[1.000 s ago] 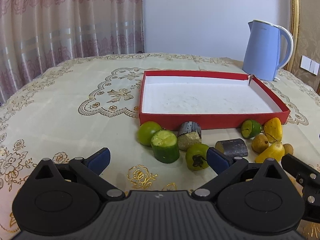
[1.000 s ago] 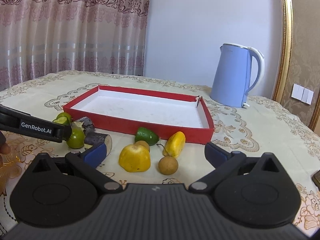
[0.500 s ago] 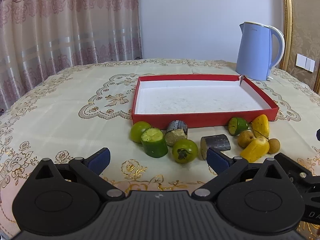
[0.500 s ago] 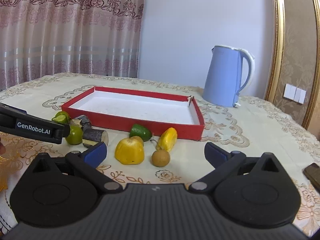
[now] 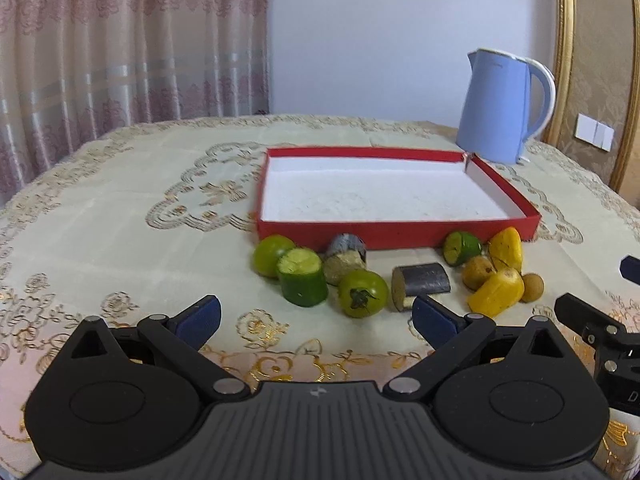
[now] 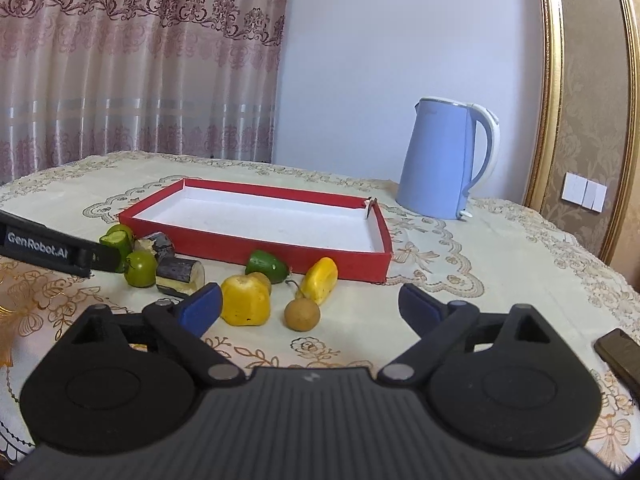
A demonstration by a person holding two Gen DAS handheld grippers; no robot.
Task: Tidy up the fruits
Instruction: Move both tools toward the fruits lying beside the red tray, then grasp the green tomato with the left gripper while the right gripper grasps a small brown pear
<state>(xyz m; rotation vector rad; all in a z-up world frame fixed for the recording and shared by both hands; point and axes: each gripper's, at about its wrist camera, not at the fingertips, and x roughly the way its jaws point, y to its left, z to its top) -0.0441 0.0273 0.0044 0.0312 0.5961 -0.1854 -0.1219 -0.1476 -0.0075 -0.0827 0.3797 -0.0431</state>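
Fruits (image 6: 245, 300) loose on bench beside red tray (image 6: 280, 252); round, firm, prob. roll; grab across middle. Right gripper (image 6: 310, 306) just narrowing, wide apart w/ nothing between; left gripper (image 5: 316, 318) spread, empty.

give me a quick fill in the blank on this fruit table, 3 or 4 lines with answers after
1. The red tray holds ____ fruit.
2. The kettle behind the tray is ____ in colour.
3. The right gripper has its jaws ____, with nothing between them.
4. The small brown fruit lies on the ____, not in the tray.

Missing words: no; blue; open; tablecloth
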